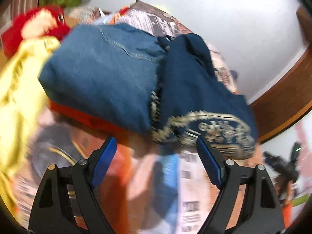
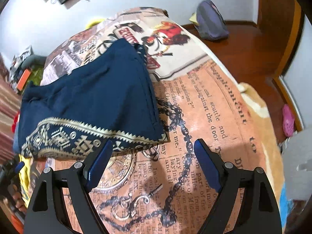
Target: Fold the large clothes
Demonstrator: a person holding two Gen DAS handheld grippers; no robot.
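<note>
right wrist view: the bed (image 2: 224, 117), under a newspaper-print cover, carries everything; its right edge drops to a wooden floor (image 2: 253, 44).
navy garment: the folded navy cloth (image 2: 93, 97) with a gold patterned hem lies toward the bed's left side, hem nearest the camera, its right corner just beside the right gripper (image 2: 153, 148).
denim piece: in the left wrist view a folded denim piece (image 1: 101, 74) sits touching the navy one (image 1: 195, 89), on its left.
step in hand: judged as between folds, both bundles looking finished and no cloth in either tool.
jaws: right gripper spread wide and empty; left gripper (image 1: 156, 146) equally wide, nothing between the pads, just short of the bundles' near edge.
doing it well: pick the next loose garment by one edge, and lift it clear so the two folded pieces stay undisturbed.
in the way: a loose yellow cloth (image 1: 17, 97) crowds the bed's left edge, with a red plush (image 1: 37, 25) beyond it; bare cover to spread on lies right of the navy cloth.
floor: a purple bag (image 2: 212, 21) and a pink shoe (image 2: 288, 120), well apart from the work.
</note>
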